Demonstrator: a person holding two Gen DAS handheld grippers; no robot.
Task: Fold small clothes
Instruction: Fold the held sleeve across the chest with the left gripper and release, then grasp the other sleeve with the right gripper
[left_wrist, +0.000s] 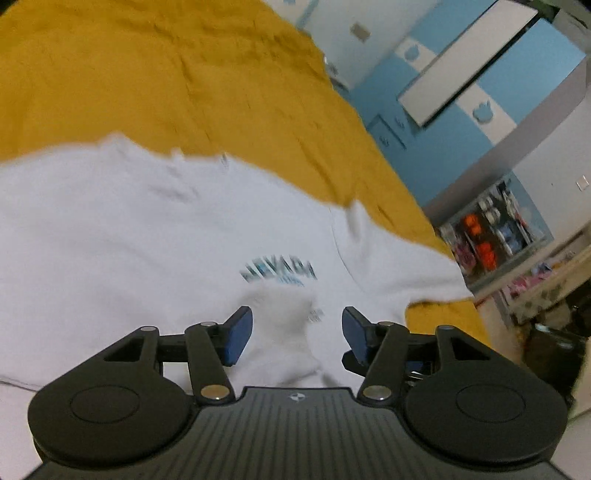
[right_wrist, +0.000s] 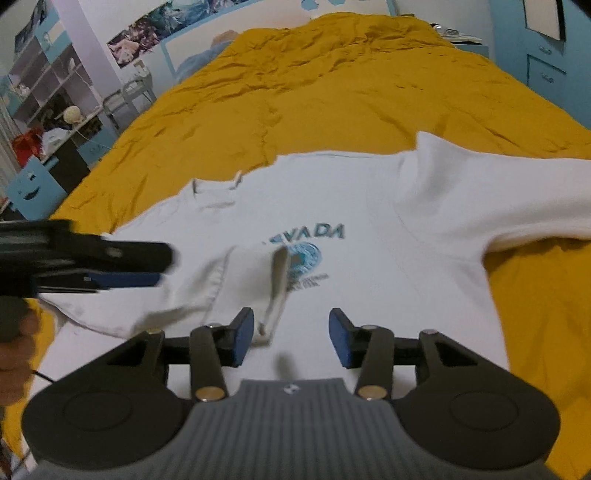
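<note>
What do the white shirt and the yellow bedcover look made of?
White shirt: soft matte knit, probably cotton jersey or fleece; it folds limply, with a ribbed cuff and printed lettering. Yellow bedcover: thin matte woven cloth, probably cotton, creased in sharp fine wrinkles.

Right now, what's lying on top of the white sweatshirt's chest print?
A folded-over sleeve lies across the white sweatshirt, its cuff covering the left part of the blue print. The letters under the sleeve are hidden. Beneath the sweatshirt is the yellow bedspread.
</note>
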